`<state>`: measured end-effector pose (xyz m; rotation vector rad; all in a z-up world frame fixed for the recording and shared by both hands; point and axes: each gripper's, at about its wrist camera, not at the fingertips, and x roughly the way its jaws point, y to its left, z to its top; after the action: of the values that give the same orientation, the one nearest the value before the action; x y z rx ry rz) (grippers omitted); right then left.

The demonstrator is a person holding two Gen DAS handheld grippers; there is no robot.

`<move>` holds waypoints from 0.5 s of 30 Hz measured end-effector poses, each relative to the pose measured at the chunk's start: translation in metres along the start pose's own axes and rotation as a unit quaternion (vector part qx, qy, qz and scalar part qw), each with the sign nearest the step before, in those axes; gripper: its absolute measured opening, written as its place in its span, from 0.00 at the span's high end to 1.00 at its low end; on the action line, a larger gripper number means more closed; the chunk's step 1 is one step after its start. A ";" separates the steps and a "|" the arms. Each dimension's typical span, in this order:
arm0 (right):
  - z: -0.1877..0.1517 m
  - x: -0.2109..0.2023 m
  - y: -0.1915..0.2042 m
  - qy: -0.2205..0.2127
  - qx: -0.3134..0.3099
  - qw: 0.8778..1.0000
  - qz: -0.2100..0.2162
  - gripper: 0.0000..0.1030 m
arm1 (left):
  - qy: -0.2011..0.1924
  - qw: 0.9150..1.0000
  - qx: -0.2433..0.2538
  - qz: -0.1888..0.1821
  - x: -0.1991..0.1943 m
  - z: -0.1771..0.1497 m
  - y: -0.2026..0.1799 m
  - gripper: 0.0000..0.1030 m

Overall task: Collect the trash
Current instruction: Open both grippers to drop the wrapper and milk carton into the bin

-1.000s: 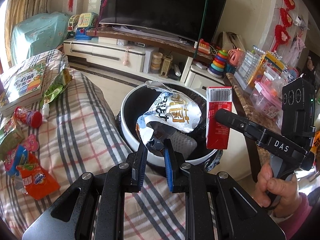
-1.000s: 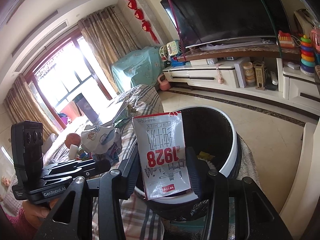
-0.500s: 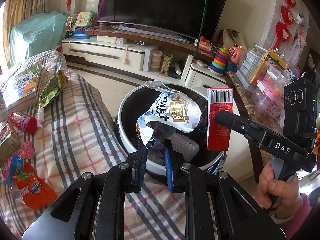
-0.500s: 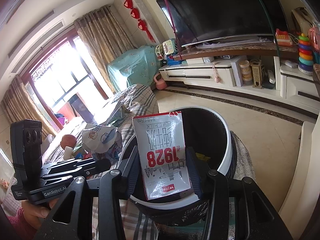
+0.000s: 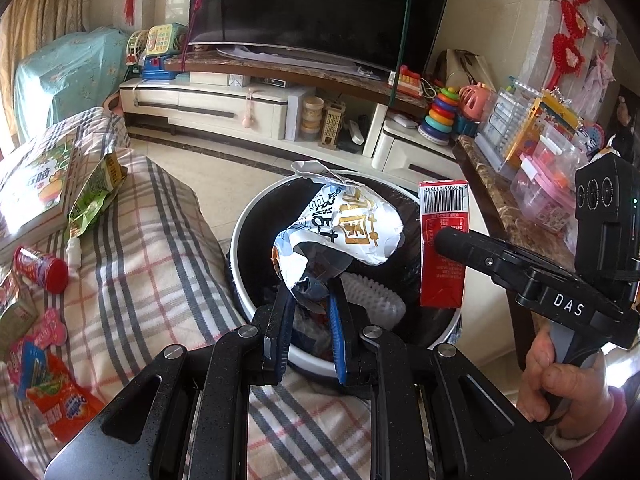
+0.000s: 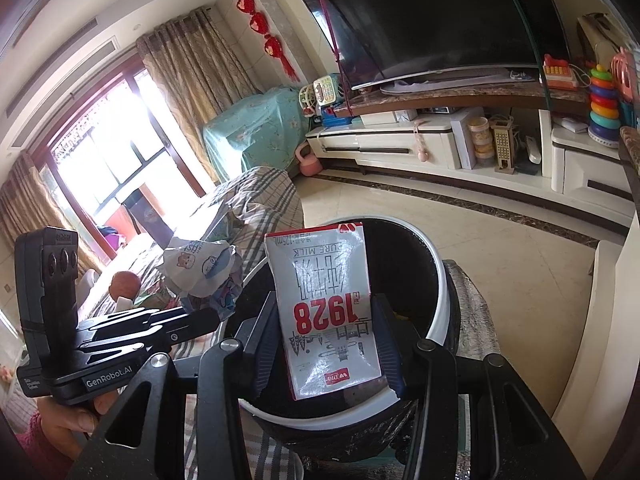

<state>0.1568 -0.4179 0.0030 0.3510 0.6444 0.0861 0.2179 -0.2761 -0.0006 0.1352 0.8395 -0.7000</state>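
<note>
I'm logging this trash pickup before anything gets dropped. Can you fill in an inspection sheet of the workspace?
Surface: plaid blanket, litter still on it.
Job's things: crumpled snack bag and milk carton, both held over the trash bin, which already holds some waste.
Clutter: green wrapper, red-capped bottle, orange packet.
Grippers: left gripper shut on the snack bag; right gripper shut on the milk carton.
Cables: green cord hanging across the television.
Surroundings: TV cabinet, toys, curtained window.
</note>
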 end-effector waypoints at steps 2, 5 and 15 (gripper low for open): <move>0.001 0.001 -0.001 0.002 0.002 1.000 -0.001 0.56 | 0.000 1.000 -0.002 0.000 0.001 0.001 0.001 0.85; 0.001 0.003 -0.003 0.002 0.004 1.000 -0.001 0.56 | 0.002 1.000 -0.003 -0.002 0.003 0.002 0.001 0.85; 0.004 0.007 -0.003 0.007 0.004 1.000 -0.005 0.55 | 0.002 1.000 -0.002 -0.001 0.006 0.004 0.001 0.82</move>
<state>0.1642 -0.4209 0.0008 0.3555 0.6605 0.0772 0.2239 -0.2794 -0.0028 0.1314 0.8453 -0.6997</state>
